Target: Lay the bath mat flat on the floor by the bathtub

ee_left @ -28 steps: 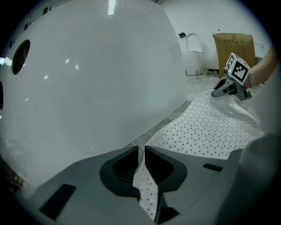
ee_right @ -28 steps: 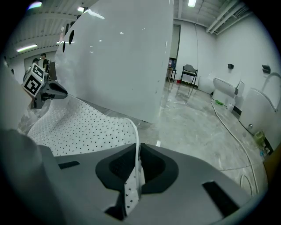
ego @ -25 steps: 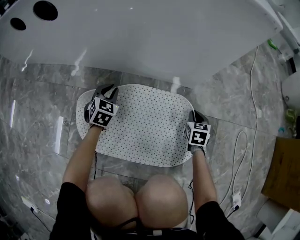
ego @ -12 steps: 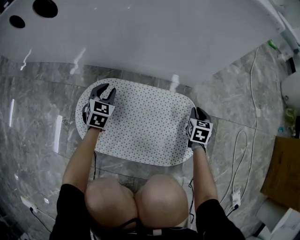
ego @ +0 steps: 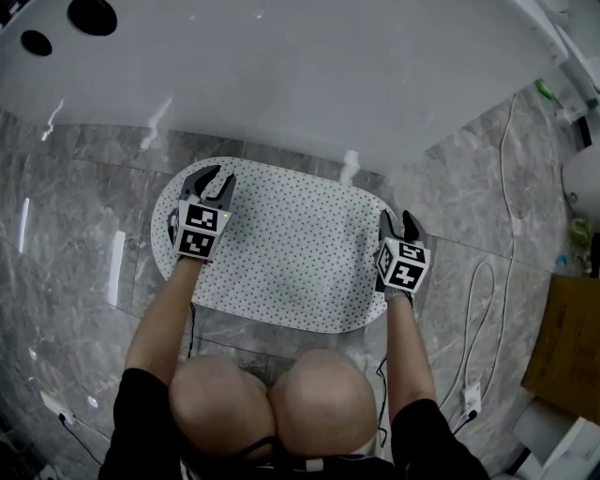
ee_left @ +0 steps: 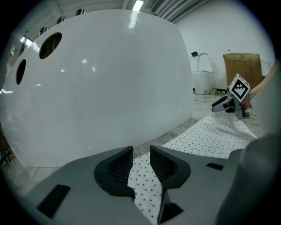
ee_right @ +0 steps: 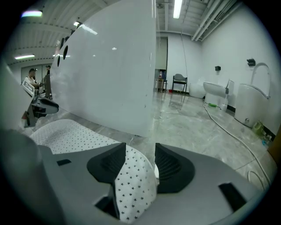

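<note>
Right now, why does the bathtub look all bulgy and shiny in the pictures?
Left gripper view: the wide lens bulges the bathtub and darkens the corners; ceiling lights glint on it. Right gripper view: same bending, light streaks on the bathtub. Head view: white glare streaks on the glossy floor; the bath mat looks sharp.

The bath mat (ego: 281,246) lies just ahead of me on the grey marble floor (ego: 82,217). It is 1 white piece, oblong with rounded ends, and small dark marks dot it all over. Its long side runs along the white bathtub (ego: 281,75), and I see a narrow strip of floor between the 2. Most of it rests flat and smooth. In the right gripper view its right end (ee_right: 131,184) looks slightly raised, and I cannot tell whether that end touches the floor. The tub's wall is glossy, with 2 dark round holes (ego: 91,17) at its left end.
</note>
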Demonstrator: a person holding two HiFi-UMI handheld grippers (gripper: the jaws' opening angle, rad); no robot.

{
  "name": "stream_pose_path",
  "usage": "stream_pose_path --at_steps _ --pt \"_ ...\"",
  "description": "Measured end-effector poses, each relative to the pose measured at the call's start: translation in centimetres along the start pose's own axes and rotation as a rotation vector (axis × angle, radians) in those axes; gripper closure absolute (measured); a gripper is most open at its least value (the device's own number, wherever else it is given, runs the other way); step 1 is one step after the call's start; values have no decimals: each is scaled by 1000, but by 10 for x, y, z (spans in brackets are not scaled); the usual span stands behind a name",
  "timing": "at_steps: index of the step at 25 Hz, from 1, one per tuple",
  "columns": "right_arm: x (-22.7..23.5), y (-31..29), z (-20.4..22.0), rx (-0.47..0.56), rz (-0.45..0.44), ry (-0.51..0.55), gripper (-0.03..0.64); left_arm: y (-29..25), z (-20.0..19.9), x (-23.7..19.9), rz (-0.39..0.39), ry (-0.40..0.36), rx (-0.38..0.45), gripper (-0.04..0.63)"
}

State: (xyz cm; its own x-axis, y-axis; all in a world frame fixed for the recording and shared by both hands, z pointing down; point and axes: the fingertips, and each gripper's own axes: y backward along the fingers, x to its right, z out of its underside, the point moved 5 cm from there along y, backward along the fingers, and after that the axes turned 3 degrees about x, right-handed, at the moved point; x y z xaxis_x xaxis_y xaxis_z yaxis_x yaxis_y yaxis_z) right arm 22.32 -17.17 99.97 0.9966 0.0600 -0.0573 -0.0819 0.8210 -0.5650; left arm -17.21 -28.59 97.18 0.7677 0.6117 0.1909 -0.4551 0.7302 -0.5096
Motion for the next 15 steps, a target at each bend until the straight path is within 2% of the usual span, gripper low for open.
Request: stream_pose_path --at_steps 5,8,11,15 --pt "2 8 -13 91 7 -9 413 6 -8 -2 -12 37 56 467" --pt "2 14 -23 147 0 -4 423 12 -18 -4 -23 45 122 541" --pt "-5 20 -35 203 -23 7 550 21 -34 -6 -32 45 203 575" --pt "-20 32 -63 289 -126 -4 584 34 -61 -8 0 21 266 581"
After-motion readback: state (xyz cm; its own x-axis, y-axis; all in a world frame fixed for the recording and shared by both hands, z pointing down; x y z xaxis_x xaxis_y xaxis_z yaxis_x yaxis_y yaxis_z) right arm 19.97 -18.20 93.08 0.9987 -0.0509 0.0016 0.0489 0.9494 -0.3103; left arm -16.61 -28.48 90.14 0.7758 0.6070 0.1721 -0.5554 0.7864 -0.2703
